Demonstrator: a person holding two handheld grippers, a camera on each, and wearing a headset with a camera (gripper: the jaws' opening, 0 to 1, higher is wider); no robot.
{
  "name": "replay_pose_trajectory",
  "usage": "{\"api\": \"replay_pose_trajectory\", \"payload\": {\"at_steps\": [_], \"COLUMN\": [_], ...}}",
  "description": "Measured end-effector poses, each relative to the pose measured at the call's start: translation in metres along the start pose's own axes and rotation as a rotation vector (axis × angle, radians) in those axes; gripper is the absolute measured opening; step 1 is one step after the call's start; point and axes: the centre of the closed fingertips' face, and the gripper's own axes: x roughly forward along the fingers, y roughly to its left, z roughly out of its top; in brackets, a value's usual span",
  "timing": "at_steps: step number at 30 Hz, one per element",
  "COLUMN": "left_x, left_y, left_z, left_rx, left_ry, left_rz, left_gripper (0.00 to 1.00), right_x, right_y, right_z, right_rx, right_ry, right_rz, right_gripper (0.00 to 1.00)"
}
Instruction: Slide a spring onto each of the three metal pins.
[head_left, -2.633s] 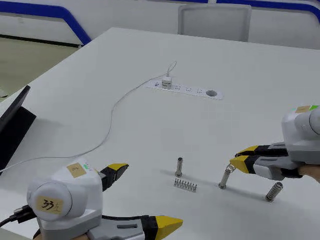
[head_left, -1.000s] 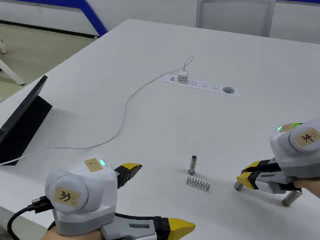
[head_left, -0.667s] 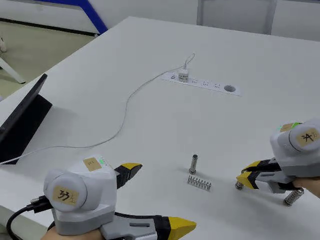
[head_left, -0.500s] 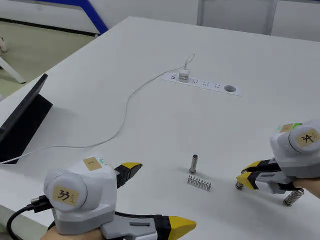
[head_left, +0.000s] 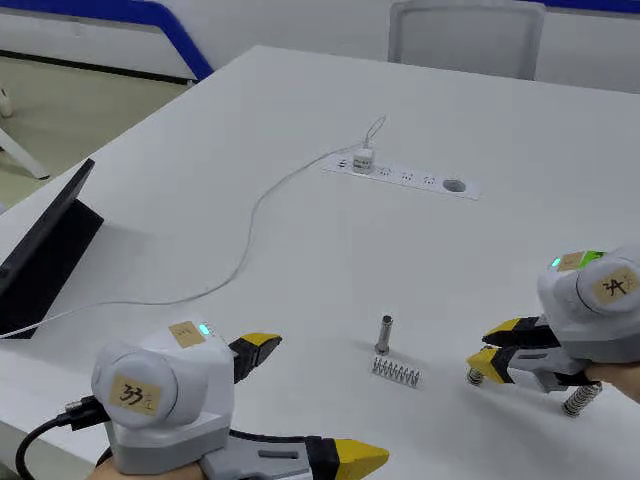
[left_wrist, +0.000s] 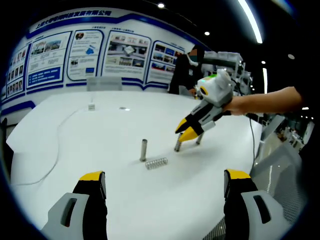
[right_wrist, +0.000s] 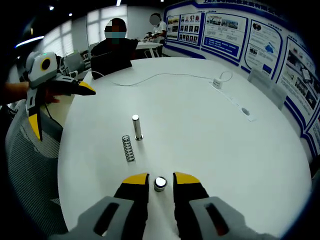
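Observation:
A bare metal pin (head_left: 384, 334) stands upright mid-table, with a loose spring (head_left: 396, 372) lying just in front of it. To the right, my right gripper (head_left: 492, 347) hovers low over a second pin (head_left: 475, 377) that wears a spring. In the right gripper view that pin's round top (right_wrist: 160, 183) sits between the slightly parted jaws of the right gripper (right_wrist: 161, 181). A third pin (head_left: 578, 400) with a spring on it stands by the right hand. My left gripper (head_left: 308, 402) stays wide open at the near left. In its own view the left gripper (left_wrist: 165, 176) faces the bare pin (left_wrist: 143, 150) and the loose spring (left_wrist: 156, 163).
A white power strip (head_left: 405, 177) with a plugged charger (head_left: 362, 158) lies farther back. Its cable (head_left: 250, 220) trails to the left edge, where a dark screen (head_left: 45, 255) leans. A chair (head_left: 465, 35) stands at the far side of the table. A person (right_wrist: 116, 47) sits beyond the table.
The right gripper has come down over its pin, and the spring that sat at the pin's top now sits lower on it. The left gripper has held still. The head camera has shifted.

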Motion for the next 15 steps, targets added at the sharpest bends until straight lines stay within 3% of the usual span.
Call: {"api": "replay_pose_trajectory", "payload": {"at_steps": [7,15], "left_x": [0.000,-0.001], "left_y": [0.002,0.005], "left_z": [-0.002,-0.003], "left_rx": [-0.003,-0.014], "left_ry": [0.009,0.012], "left_rz": [0.008,0.019], "left_gripper": [1.00,1.00], "right_x": [-0.009,-0.017], "right_y": [-0.001,0.000], "right_z": [0.009,0.014], "right_rx": [-0.017,0.012], "right_ry": [-0.038,-0.068], "right_rz": [-0.026,-0.046], "right_gripper": [0.20,0.20]}}
